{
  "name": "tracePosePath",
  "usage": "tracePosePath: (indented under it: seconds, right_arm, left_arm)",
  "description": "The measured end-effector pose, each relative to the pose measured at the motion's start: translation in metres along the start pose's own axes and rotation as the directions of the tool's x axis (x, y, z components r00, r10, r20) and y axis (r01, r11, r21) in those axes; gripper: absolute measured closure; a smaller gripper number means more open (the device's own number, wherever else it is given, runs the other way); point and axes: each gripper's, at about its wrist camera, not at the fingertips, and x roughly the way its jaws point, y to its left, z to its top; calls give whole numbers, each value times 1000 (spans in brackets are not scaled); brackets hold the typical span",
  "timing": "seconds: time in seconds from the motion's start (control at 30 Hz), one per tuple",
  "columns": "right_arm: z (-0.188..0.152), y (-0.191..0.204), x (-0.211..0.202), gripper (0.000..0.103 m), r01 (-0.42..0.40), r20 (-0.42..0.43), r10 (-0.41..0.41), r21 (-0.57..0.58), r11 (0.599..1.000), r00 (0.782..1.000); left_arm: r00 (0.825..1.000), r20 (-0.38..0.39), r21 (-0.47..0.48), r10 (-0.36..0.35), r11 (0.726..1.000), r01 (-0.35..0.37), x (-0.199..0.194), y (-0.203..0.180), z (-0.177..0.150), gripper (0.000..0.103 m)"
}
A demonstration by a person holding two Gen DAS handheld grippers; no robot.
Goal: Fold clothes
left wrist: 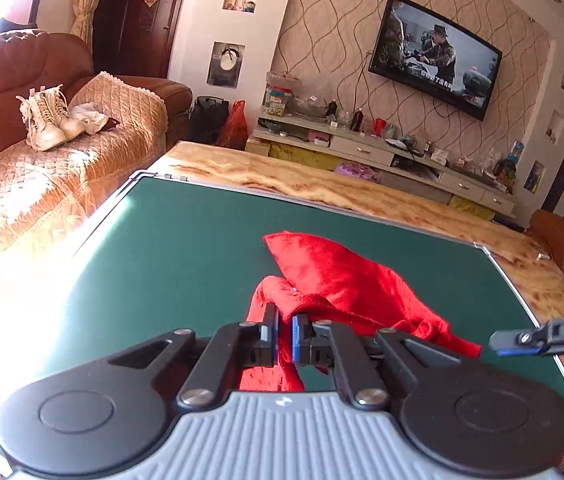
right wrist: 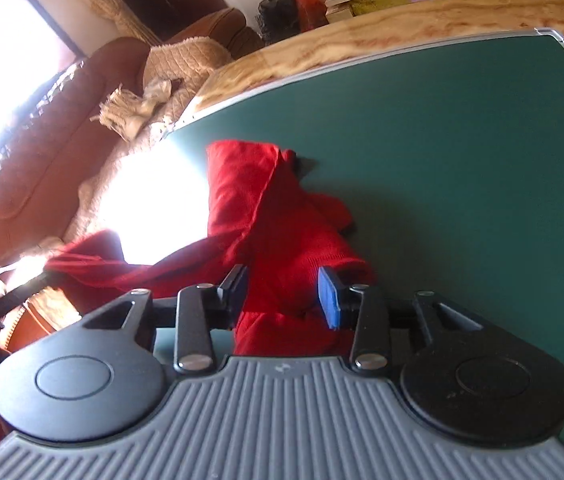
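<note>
Red garment (left wrist: 346, 280) sits crumpled on the green mat (left wrist: 185, 232), toward the near edge, partly bunched into folds and not flat. Left gripper (left wrist: 285, 334) is pinched nearly closed on a ribbed hem of the garment; red cloth runs through the narrow gap between the blue pads and hangs below the fingers, so this part looks lifted off the mat. Right gripper (right wrist: 284, 294) has its jaws spread wide, with the garment (right wrist: 282, 220) lying between and under the fingers; whether the pads touch the cloth can't be told, nothing clamped. In the left wrist view the right gripper's fingertip (left wrist: 522, 338) shows at the right edge, just beside the garment's near corner. In the right wrist view a strip of the cloth stretches out to the left, toward the dark body of the left gripper at the frame edge. Strong sun glare washes out the mat's left side in both views. Mat rests on a wood-grain table (left wrist: 322, 180). Behind it: sofa with a quilted cover (left wrist: 61, 184), a pair of white boots (left wrist: 47, 120) on it, TV (left wrist: 436, 50) on the wall.
</note>
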Motion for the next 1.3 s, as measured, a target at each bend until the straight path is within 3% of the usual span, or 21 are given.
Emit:
tracePosePath:
  seconds: [0.1, 0.2, 0.3, 0.4, 0.47, 0.57, 0.63, 0.7, 0.77, 0.87, 0.97, 1.0, 1.07, 1.1, 1.17, 1.3]
  right_arm:
    - [-23, 20, 13, 52, 88, -32, -90, -65, 994, 995]
    - [-46, 31, 16, 49, 72, -72, -79, -88, 993, 994]
    - [-63, 44, 20, 46, 100, -95, -117, -165, 981, 989]
    - [-76, 60, 26, 47, 194, -78, -230, -318, 928, 970]
    - [-73, 60, 23, 93, 225, -49, -257, -342, 912, 965]
    - [-54, 52, 9, 93, 251, -5, -270, -347, 903, 963]
    - [-34, 48, -19, 93, 227, 30, -231, -346, 910, 972]
    - [-12, 47, -64, 93, 118, 41, -111, -350, 929, 993]
    - [4, 51, -110, 93, 69, 94, -34, -394, 917, 995]
    - [27, 51, -139, 93, 22, 114, 32, -441, 897, 993]
    - [55, 34, -106, 88, 62, 79, -30, -446, 893, 996]
    - [67, 22, -78, 85, 133, 74, -112, -418, 899, 991]
    - [80, 0, -19, 73, 309, 49, -313, -367, 877, 948]
    - [77, -2, -17, 73, 306, 48, -310, -367, 878, 949]
    - [70, -7, -13, 73, 299, 45, -304, -369, 880, 952]
    - [56, -16, -7, 65, 286, 40, -292, -371, 884, 956]
  left_arm:
    - [998, 45, -30, 33, 999, -32, -13, 14, 10, 96]
    - [995, 77, -54, 69, 996, -65, -16, 29, 23, 96]
    - [988, 108, -79, 106, 992, -98, -19, 44, 35, 96]
    - [982, 122, -99, 142, 986, -130, -22, 57, 43, 96]
    - [978, 125, -110, 165, 982, -152, -23, 65, 46, 96]
    - [971, 128, -127, 200, 975, -184, -25, 76, 51, 96]
    - [966, 130, -138, 223, 969, -205, -27, 84, 54, 96]
    - [969, 128, -142, 211, 971, -193, -35, 83, 55, 96]
    - [971, 125, -140, 206, 972, -189, -42, 82, 57, 96]
    - [961, 107, -102, 255, 964, -245, -36, 80, 58, 96]
    - [946, 68, -44, 317, 948, -315, 3, 81, 56, 95]
    - [933, 32, -24, 358, 934, -357, 24, 83, 54, 93]
    - [897, -59, -3, 438, 898, -439, 66, 86, 49, 84]
    - [885, -98, -14, 455, 889, -458, 80, 88, 46, 82]
    - [903, -112, -30, 416, 906, -421, 89, 82, 33, 80]
    - [965, -84, 76, 250, 967, -244, 93, 47, 5, 58]
